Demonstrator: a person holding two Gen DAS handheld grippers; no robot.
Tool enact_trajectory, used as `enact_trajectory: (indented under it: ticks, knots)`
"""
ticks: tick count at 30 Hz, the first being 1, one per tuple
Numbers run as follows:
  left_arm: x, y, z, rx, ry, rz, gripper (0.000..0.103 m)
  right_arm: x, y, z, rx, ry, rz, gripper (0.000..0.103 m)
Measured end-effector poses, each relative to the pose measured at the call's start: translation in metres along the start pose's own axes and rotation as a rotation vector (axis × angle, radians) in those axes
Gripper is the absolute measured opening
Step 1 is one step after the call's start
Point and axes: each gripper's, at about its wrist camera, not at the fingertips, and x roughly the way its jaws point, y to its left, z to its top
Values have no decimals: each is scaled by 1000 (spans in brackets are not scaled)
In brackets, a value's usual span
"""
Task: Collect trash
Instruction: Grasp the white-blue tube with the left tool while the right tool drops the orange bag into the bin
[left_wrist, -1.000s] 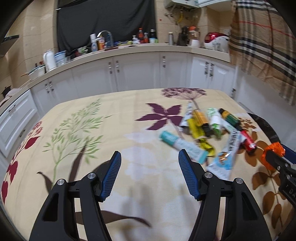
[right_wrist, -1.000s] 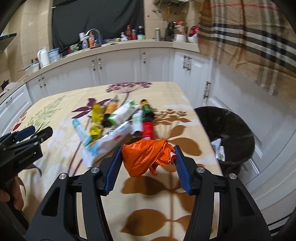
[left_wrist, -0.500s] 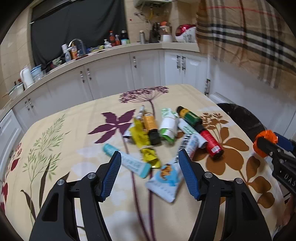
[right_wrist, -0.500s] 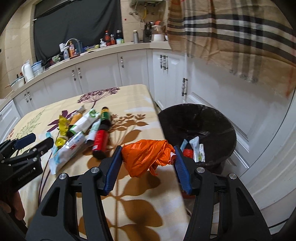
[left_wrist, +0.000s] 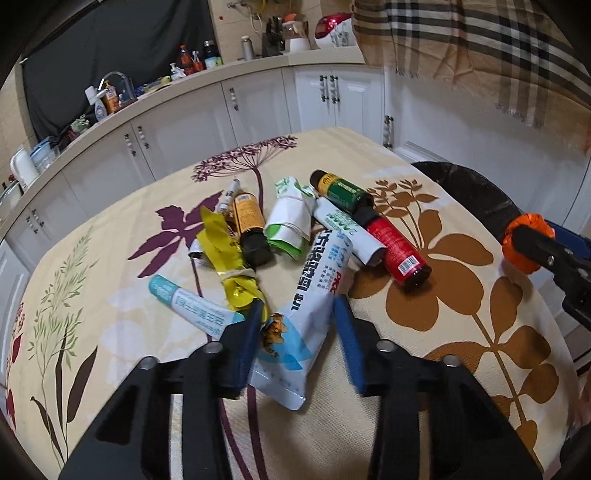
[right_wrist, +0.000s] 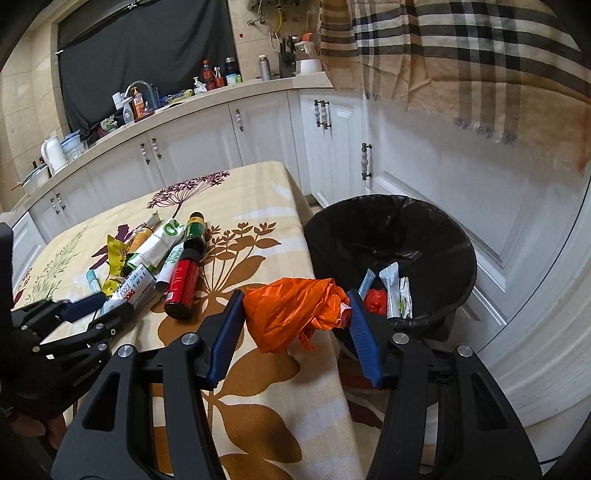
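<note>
Trash is in two places rn: a crumpled orange bag (right_wrist: 295, 312) clamped between the fingers of our right gripper (right_wrist: 295, 325), and a pile of tubes, bottles & wrappers on the surface (left_wrist: 461, 362). We hold the bag pinched at mid-bulk so it can't unfold, w/ the black-lined bin (right_wrist: 436, 221) just past the right fingertips and a bit to their right, off the surface edge. Bag isn't over the opening yet, so letting go here would prob. drop it on the edge or floor. Bin already has a few wrappers inside.

Our left gripper (left_wrist: 297, 334) has its fingers spread, straddling the near end of the white-blue pouch (left_wrist: 314, 295); whether they touch it we can't tell. Teal tube (left_wrist: 192, 304) lies just outside the left finger; red bottle (left_wrist: 397, 251) sits beyond the right finger, clear of the grasp.
</note>
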Motion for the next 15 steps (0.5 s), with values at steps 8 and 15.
enact_trajectory:
  ticks: [8,15]
  knots:
    - [-9,1,0,-21,-29,-17,32,-3,2,3,-13,-12,-9,54]
    - [-22,1,11,-41,-88,-17,31,-4,-2,8,-19,-27,-32,54]
